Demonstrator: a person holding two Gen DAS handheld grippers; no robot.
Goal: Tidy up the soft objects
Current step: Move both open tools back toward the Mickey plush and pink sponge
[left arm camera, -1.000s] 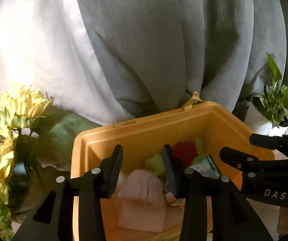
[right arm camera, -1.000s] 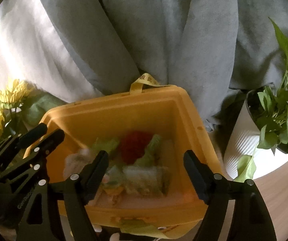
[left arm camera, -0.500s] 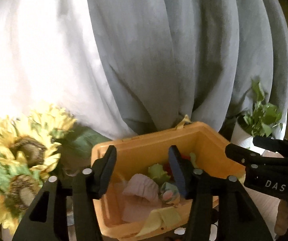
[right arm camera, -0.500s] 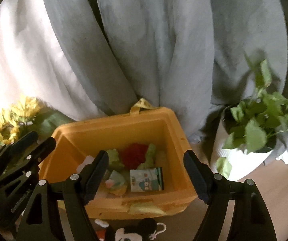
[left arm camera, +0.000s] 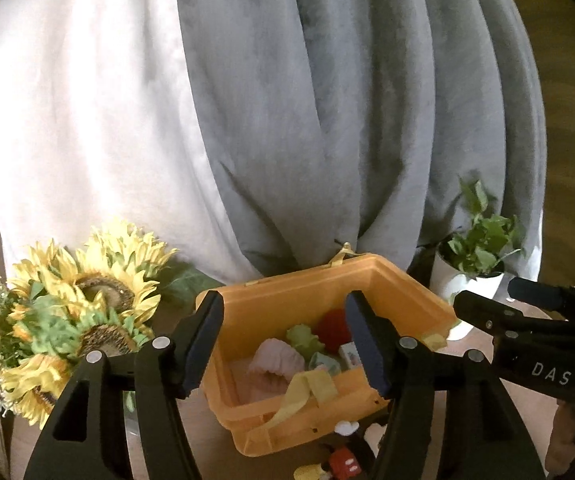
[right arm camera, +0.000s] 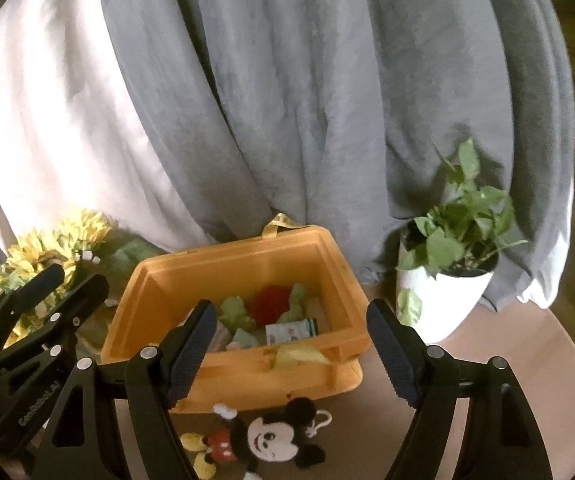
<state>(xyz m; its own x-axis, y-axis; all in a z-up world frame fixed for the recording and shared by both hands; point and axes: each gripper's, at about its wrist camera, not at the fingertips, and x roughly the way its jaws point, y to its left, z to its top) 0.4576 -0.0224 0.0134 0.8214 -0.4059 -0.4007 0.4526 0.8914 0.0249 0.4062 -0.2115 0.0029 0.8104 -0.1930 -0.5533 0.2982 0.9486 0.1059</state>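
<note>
Left wrist view: left gripper (left arm camera: 285, 344) empty, jaws spread wide, framing the orange bin (left arm camera: 311, 292) at lower centre. Bin's near rim sits between the two fingers, far rim close against the grey curtain (left arm camera: 327, 120). Inside the bin: pink soft piece (left arm camera: 275, 360), green piece (left arm camera: 303, 338), red piece (left arm camera: 333, 326), small printed packet (left arm camera: 349, 354). A yellow strap (left arm camera: 307, 390) drapes over the near wall. Sunflowers (left arm camera: 99, 284) crowd the bin's left side at lower left; bare tabletop (left arm camera: 207, 436) shows below them. Potted plant (left arm camera: 475, 248) at right, just past the bin's right corner. Right gripper's body enters at right edge. Right wrist view: right gripper (right arm camera: 291, 344) also empty, jaws parted wide over the bin's (right arm camera: 243, 256) near wall. Mickey Mouse plush (right arm camera: 271, 436) lies on the table (right arm camera: 487, 344) just before the bin's front edge, bottom centre, outside it. White pot of the plant (right arm camera: 443, 296) stands near the bin's right rim, a strip of table between. Left gripper's body at lower left, before the sunflowers (right arm camera: 43, 248).
</note>
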